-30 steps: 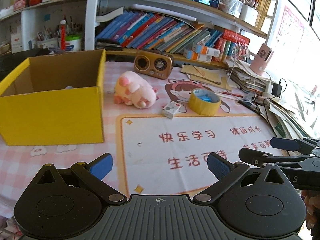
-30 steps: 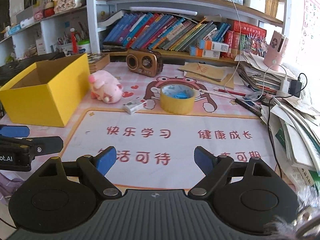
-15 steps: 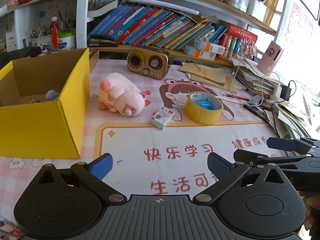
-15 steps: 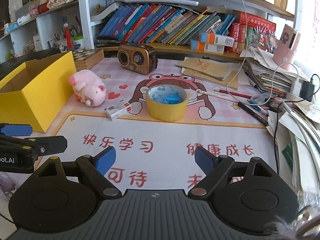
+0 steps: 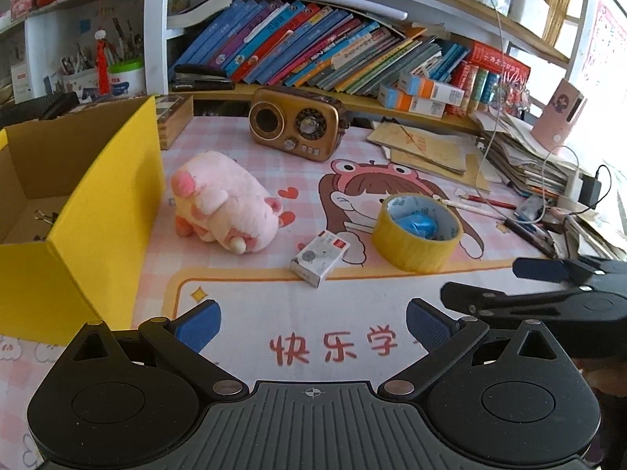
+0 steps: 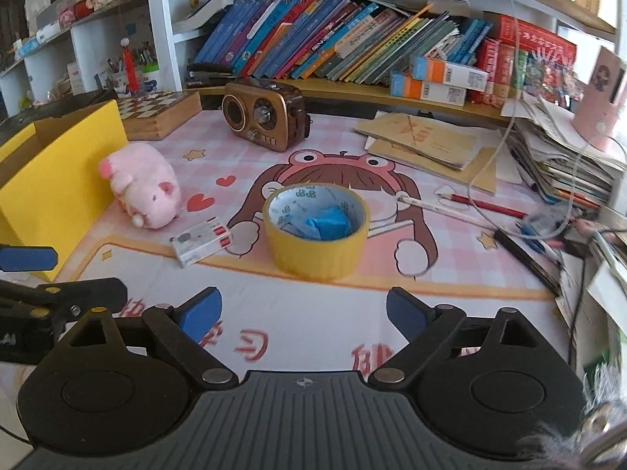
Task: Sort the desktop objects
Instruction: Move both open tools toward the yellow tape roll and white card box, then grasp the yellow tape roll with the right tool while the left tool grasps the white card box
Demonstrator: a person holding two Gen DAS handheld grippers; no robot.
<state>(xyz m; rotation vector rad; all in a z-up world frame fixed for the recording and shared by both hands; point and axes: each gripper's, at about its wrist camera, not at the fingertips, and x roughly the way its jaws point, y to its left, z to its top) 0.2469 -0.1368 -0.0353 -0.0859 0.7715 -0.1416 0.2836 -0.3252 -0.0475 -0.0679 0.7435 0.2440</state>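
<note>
Nearest the cameras, both tongs hang over the printed mat on the bench [image 6: 450, 149]. The right tongs [image 6: 299, 307] have just been opening and stand wide with nothing between the blue pads; the left tongs [image 5: 311, 323] are likewise spread and hold nothing.

Just beyond the right tongs sits the yellow tape roll [image 6: 315, 231], flat on the mat with a crumpled blue scrap [image 6: 327, 225] in its core. The small white box [image 5: 319, 256] lies to its left, near but apart from it, and the pink plush pig [image 5: 223, 205] lies further left, just beside the wall of the yellow cardboard box [image 5: 113, 203], which seems the likely bin for sorting.

The roll looks to be the right side's next target. Judging from its breadth, a slightly off-centre closing could push it sideways into the white box, or one pad could ride over the rim. Lifting it may leave the loose blue scrap behind. The two tongs also sit close together, so a sideways reach might clip the other.
</note>
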